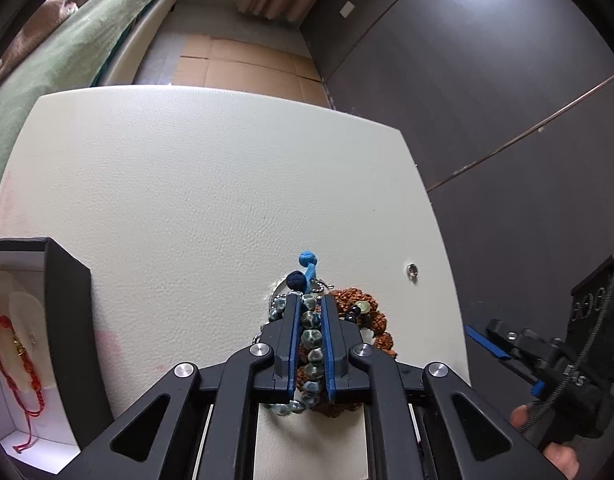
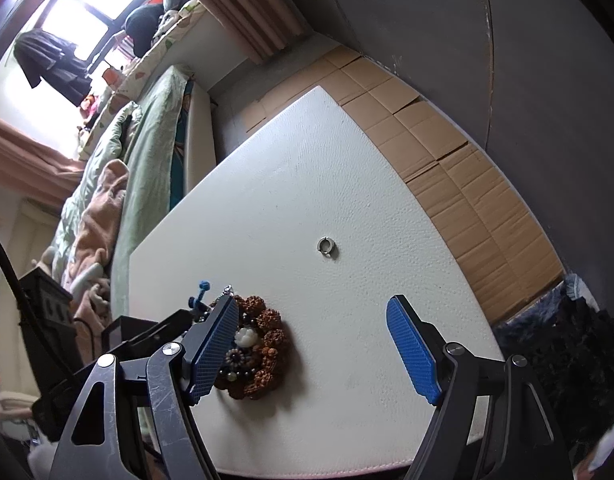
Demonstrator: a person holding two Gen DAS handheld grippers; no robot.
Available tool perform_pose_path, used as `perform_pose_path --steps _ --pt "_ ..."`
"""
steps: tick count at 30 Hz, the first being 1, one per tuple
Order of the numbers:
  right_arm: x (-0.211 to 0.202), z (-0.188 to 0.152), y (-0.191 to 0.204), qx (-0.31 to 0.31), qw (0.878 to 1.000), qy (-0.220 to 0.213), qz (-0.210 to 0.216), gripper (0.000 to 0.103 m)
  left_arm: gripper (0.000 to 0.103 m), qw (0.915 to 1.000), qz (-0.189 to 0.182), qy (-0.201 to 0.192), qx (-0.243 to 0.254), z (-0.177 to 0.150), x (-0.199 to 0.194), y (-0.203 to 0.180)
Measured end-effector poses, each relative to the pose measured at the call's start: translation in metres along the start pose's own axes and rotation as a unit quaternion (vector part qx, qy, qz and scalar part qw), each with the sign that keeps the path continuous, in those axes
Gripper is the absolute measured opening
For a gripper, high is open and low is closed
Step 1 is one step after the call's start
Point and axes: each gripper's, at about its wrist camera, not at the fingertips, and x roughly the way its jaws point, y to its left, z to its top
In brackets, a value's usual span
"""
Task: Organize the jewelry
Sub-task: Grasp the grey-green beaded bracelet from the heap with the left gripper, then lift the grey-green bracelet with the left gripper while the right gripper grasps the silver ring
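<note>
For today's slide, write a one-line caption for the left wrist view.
Left gripper shut on a green bead bracelet beside a brown seed bracelet.

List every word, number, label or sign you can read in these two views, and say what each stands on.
No word, brand or number reads clearly in either view.
A pale mark on the body of the right gripper, seen from the left wrist: perhaps a letter, too small to read.
Box, green beads, table: no text visible.

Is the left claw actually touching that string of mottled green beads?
Touching: in the left wrist view the left gripper has its blue pads closed against the mottled green bead bracelet.
</note>
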Motion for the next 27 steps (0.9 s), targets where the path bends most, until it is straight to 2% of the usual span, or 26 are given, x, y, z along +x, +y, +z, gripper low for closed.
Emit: perform_pose_path --steps 7,12,17,18,22,27 --pt "0.007 0.001 0.001 -0.003 1.000 0.002 -0.011 0.077 0.010 0.9995 -0.024 -0.019 -0.001 0.005 -0.022 0.003" --pt "0.011 0.006 0.001 -0.005 1.000 -0.001 -0.021 0.076 0.010 0.9984 -0.033 -0.047 -0.002 0.011 -0.043 0.007" --pt "0.017 0.015 0.002 -0.007 0.999 -0.007 -0.038 0.059 0.010 0.9967 -0.034 -0.074 -0.005 0.017 -0.064 0.015" --pt "0.019 0.017 0.003 -0.010 0.999 -0.008 -0.046 0.052 0.010 0.9964 -0.032 -0.078 -0.005 0.018 -0.065 0.015" --pt "0.032 0.022 0.006 -0.022 0.997 0.002 -0.070 0.037 0.010 0.9955 -0.029 -0.090 -0.011 0.023 -0.072 0.021" --pt "0.044 0.027 0.015 -0.035 0.996 0.010 -0.087 0.035 0.010 0.9947 -0.028 -0.097 -0.020 0.026 -0.079 0.031"
